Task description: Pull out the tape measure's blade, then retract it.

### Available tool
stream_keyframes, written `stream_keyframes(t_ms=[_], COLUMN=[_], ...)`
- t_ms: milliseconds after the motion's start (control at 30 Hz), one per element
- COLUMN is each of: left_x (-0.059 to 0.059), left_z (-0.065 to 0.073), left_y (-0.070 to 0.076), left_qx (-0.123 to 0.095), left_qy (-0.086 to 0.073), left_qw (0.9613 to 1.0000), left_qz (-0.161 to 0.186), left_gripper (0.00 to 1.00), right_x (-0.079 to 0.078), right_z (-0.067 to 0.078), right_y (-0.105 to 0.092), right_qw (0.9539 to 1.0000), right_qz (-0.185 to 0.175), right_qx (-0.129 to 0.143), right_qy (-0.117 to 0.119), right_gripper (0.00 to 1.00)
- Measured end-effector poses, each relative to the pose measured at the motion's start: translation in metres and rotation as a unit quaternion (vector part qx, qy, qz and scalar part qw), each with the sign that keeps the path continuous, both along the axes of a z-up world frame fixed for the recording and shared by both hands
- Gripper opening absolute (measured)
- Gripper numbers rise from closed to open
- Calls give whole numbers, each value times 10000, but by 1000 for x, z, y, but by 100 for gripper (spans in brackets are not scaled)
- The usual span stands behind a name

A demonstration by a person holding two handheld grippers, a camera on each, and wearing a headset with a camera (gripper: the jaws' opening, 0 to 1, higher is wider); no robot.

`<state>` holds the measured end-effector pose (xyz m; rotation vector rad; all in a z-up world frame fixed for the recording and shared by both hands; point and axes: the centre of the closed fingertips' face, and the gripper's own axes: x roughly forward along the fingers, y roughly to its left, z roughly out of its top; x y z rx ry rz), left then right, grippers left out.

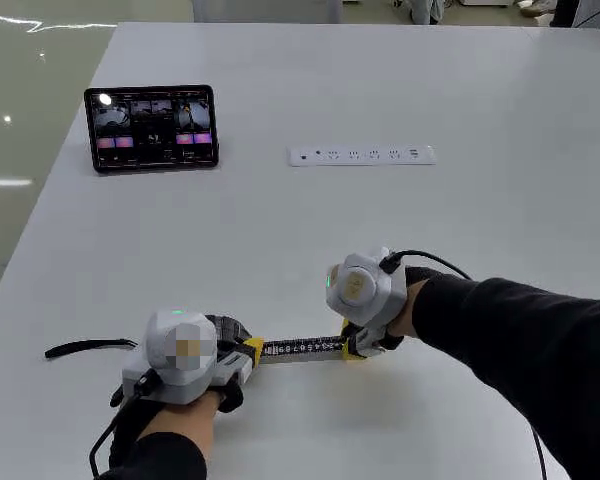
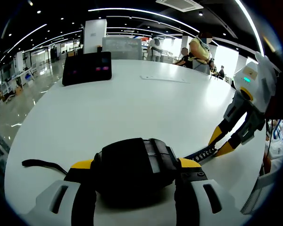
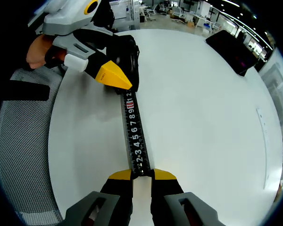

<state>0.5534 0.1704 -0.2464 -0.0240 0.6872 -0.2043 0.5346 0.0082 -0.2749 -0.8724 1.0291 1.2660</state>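
Right gripper view: right gripper point(image 3: 142, 175) pinches blade point(image 3: 133, 136) tip, blade runs straight ahead. At far end, left gripper point(image 2: 136, 165) clamps tape measure case point(image 2: 132, 181).

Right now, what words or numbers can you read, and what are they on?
"2 3 4 5 6 7 8 9": on the blade, pinched by the right gripper.
Red mark after 9: blurred.
Tablet screen: too small.
Power strip: too small.
Case in the left gripper: none.
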Motion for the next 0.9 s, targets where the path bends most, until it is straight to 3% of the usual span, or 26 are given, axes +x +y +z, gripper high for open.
stream_keyframes(t_ms=[900], left_x=[-1], left_z=[0], left_y=[-1], left_qx=[-9], left_qy=[10], left_qw=[10000], left_qz=[-13], left_gripper=[64], right_x=[-4], right_z=[0], right_y=[15], right_qw=[10000], right_qz=[15], right_qx=[40], right_qy=[18], right_gripper=[10])
